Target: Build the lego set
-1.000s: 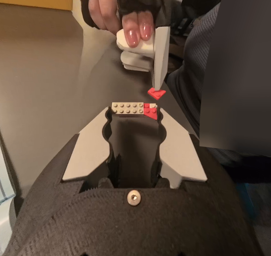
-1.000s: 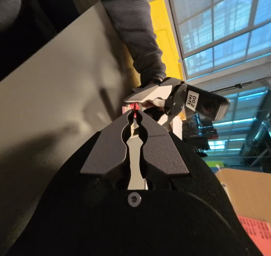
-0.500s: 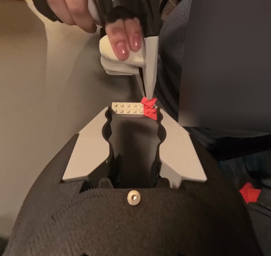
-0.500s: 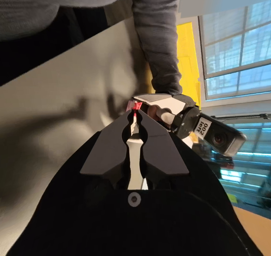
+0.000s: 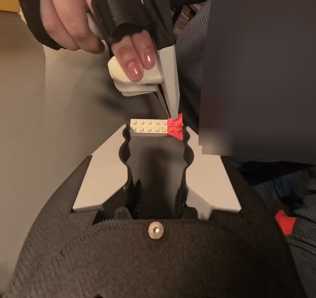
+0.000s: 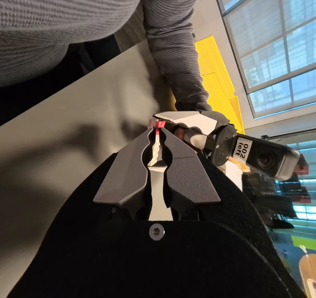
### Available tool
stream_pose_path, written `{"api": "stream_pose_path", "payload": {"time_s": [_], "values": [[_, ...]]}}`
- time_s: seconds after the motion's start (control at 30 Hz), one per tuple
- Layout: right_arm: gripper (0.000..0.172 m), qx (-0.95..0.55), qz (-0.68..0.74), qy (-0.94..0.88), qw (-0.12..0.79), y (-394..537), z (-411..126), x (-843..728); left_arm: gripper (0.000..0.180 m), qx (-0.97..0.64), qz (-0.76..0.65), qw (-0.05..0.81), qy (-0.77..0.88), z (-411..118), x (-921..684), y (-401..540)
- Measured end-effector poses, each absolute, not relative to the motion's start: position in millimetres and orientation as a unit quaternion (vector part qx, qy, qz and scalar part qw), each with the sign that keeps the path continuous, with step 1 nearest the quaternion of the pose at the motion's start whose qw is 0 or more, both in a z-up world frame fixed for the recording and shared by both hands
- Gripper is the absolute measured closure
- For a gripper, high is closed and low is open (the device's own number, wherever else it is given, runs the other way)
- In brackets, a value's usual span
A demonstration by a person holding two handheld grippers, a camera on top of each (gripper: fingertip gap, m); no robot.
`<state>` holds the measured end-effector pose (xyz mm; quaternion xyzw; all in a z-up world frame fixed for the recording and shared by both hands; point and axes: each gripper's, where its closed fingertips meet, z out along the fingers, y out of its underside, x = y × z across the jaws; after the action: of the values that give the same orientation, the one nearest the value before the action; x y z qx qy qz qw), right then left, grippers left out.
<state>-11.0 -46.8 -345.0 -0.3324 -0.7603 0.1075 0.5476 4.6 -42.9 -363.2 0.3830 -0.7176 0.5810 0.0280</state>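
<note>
Our left tongs [image 5: 156,128] stand wide and grip the cream brick row [image 5: 147,126] lengthwise, one tip at each end. That way the studded top stays bare and faces up for w/e gets pressed on. The row hangs over the surface [image 5: 42,119], near the edge by the person's torso, not resting on it as far as we can tell.

Our right tongs [image 6: 156,129] are pinched narrow on a far red wedge plate [image 5: 177,121], coming down steeply from above w/ the hand [image 5: 71,21] behind them. Gripping it by the thin edge leaves its underside free to seat on the studs. It sits at the row's right end, just beside a near red wedge plate [image 5: 176,132] already on there, so the 2 mirror each other.

A loose red piece [image 5: 284,224] lies off the surface on dark fabric, well apart.
</note>
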Motion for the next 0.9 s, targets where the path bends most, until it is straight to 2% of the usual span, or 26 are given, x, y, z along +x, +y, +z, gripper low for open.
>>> {"api": "stream_pose_path", "payload": {"time_s": [0.37,0.63,0.9], "values": [[0.151,-0.364,0.088,-0.748,0.548,-37,-347,-9,0.119,0.402,0.602,0.013,-0.689,-357,12,-33],[0.156,-0.380,-0.009,-0.702,0.602,-12,-336,-2,0.119,0.430,0.636,-0.028,-0.641,-345,25,-15],[0.159,-0.410,-0.048,-0.695,0.589,-6,-343,7,0.119,0.459,0.622,-0.043,-0.633,-350,32,-9]]}}
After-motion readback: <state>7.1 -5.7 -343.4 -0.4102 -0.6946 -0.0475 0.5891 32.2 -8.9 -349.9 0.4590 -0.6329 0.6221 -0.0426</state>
